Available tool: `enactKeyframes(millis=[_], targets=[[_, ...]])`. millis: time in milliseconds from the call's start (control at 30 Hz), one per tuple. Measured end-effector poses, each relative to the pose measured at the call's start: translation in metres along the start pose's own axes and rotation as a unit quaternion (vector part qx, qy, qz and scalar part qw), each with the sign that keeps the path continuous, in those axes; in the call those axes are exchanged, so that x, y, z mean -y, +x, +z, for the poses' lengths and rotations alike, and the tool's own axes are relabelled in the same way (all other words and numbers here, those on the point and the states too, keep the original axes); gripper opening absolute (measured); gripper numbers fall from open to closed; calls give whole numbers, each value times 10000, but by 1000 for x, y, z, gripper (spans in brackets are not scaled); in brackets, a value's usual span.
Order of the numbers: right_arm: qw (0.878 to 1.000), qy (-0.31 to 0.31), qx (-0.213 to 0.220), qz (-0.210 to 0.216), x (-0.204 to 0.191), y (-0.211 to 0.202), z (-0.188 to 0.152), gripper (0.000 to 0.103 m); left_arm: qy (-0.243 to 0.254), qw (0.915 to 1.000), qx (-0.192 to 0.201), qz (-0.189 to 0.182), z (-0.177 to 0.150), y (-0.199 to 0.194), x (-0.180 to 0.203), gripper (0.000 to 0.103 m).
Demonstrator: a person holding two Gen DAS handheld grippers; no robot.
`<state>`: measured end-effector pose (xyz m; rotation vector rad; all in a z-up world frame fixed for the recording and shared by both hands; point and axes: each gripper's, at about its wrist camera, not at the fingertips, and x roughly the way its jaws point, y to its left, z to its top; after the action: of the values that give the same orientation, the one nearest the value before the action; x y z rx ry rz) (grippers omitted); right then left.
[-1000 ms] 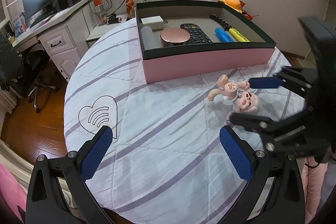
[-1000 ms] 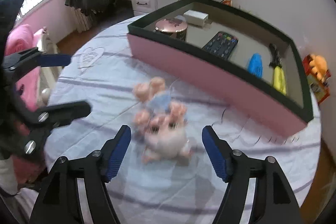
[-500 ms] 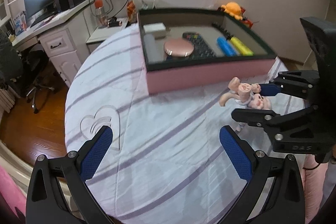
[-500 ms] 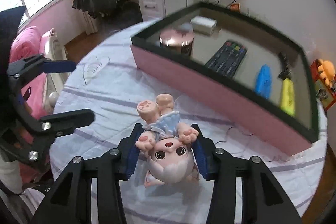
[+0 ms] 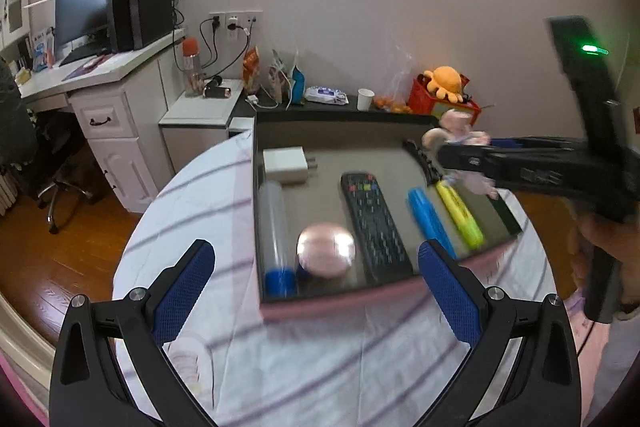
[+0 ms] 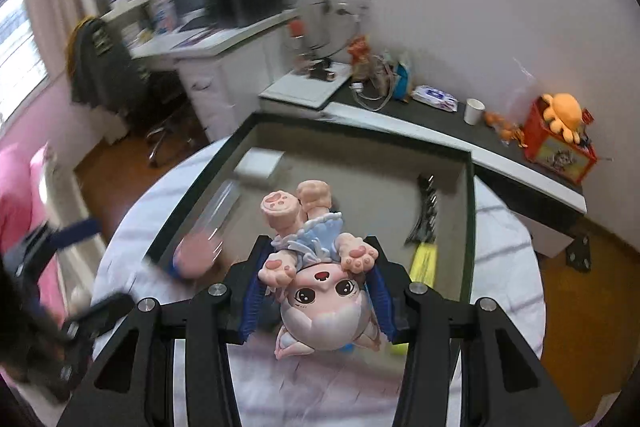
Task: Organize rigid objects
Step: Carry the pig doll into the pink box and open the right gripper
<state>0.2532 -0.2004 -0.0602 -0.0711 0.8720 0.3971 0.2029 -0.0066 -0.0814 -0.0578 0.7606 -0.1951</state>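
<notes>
My right gripper [image 6: 316, 287] is shut on a pink doll figurine [image 6: 320, 275] in a blue dress, held upside down in the air above the pink box [image 6: 466, 227]. In the left wrist view the right gripper [image 5: 460, 155] carries the doll [image 5: 456, 135] over the box's far right corner. My left gripper [image 5: 316, 279] is open and empty, hovering at the near wall of the box [image 5: 340, 301]. Inside the box lie a white charger [image 5: 286, 165], a clear tube [image 5: 274, 223], a round pink case [image 5: 326, 249], a black remote [image 5: 374, 223], a blue marker [image 5: 428, 219] and a yellow marker [image 5: 460, 213].
The box stands on a round table with a striped white cloth [image 5: 320, 359]. A white desk [image 5: 104, 95] with monitor and a low side table [image 5: 208, 105] stand behind. An orange plush [image 5: 446, 83] sits on a red box at the back right. An office chair [image 5: 48, 163] is at left.
My right gripper closed on the doll, lifted it from the cloth and carried it over the box. My left gripper moved forward toward the box and stayed open.
</notes>
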Motion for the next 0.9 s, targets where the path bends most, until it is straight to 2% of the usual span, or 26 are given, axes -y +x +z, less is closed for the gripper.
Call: enactKeyframes(millis=[167, 233, 333, 433, 767, 833, 900], targets=[[9985, 447, -311, -21, 28, 56, 37, 47, -91, 9998, -100, 141, 19, 29, -4, 103], [9964, 629, -558, -105, 40, 85, 45, 47, -87, 9997, -171, 149, 23, 41, -7, 103], [9929, 826, -841, -166, 54, 116, 46, 47, -105, 9995, -252, 148, 23, 52, -10, 103], [9901, 1031, -943, -107, 63, 133, 41, 47, -64, 9993, -325, 149, 22, 59, -13, 103], [9910, 1093, -767, -132, 61, 128, 44, 49, -55, 9993, -362, 53, 20, 57, -10, 103], [9918, 1111, -628, -44, 61, 122, 45, 52, -24, 9994, -352, 38, 18, 54, -9, 103], [9918, 1148, -568, -48, 60, 119, 46, 64, -1, 9994, -342, 32, 16, 50, -7, 103]])
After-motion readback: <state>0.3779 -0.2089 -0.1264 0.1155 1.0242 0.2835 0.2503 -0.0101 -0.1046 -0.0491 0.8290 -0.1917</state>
